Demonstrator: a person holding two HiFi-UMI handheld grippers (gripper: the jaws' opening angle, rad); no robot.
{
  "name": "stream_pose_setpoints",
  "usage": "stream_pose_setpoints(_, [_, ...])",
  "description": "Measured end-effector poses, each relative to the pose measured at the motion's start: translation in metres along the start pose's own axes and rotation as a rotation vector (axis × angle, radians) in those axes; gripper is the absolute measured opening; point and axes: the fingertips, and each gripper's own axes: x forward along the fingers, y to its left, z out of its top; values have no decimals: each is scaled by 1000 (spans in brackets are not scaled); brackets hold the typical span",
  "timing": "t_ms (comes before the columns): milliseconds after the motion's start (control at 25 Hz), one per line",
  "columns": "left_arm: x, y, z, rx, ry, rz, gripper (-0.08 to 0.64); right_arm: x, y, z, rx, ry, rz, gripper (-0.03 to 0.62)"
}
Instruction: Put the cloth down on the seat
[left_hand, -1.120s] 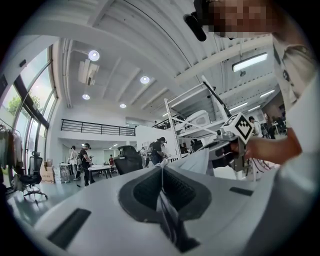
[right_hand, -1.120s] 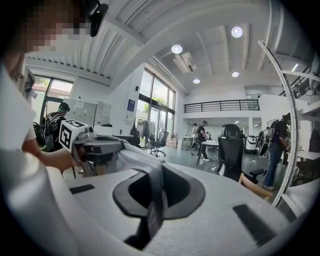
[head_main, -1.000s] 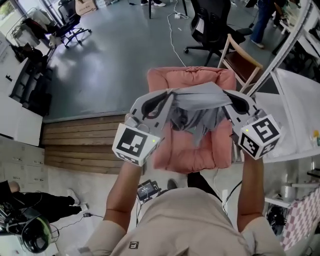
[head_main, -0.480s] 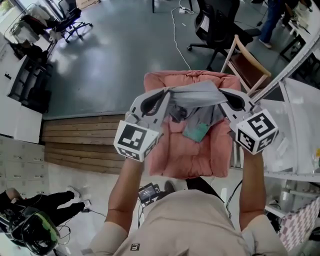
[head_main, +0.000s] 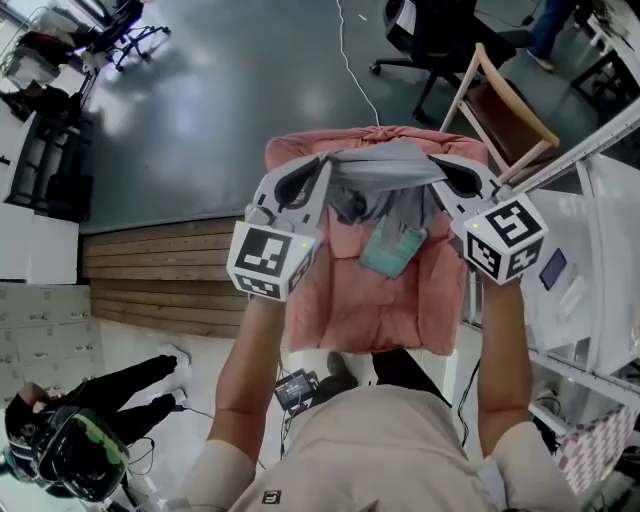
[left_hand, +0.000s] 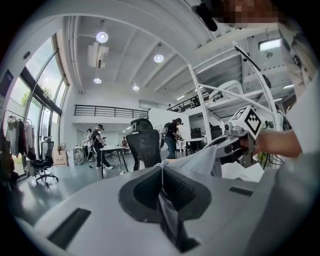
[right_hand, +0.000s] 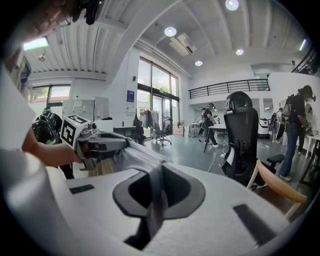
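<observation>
Head view: bright, even light with no hard shadows. The glossy dark grey floor (head_main: 230, 110) carries pale glare patches at upper left. There is soft shade on the pink cushioned seat (head_main: 350, 300) beneath the hanging grey cloth (head_main: 385, 165). Straight edges bow toward the corners (wide lens).

Left gripper view: a fisheye circle with black corners. The round white ceiling lamps (left_hand: 102, 37) and tall glass windows (left_hand: 30, 110) at left are slightly blown out. The pale left gripper (left_hand: 161, 165) is soft so close to the lens, and its recess is dark.

Right gripper view: the same distortion. Daylight comes through the windows mid-frame, and the floor has a sheen. The right gripper (right_hand: 160, 169) is slightly blurred, while the far room is sharper.
</observation>
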Motion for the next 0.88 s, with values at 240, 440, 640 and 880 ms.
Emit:
stream_pose_setpoints(240, [62,13,-47,-1,68,20,14,41,-54,-40,46,27,-9,0])
stream_pose_setpoints(440, [103,32,-91,-18,120,33,14,83,-87,-76,86,64,-16,2])
stream_pose_setpoints(640, [137,52,-125,-23,153,62,15,120,-117,-104,104,85,-37,8])
stream_pose_setpoints(880, [168,69,-183,-78,228,87,15,160,-144,-146,117,122,-63,23])
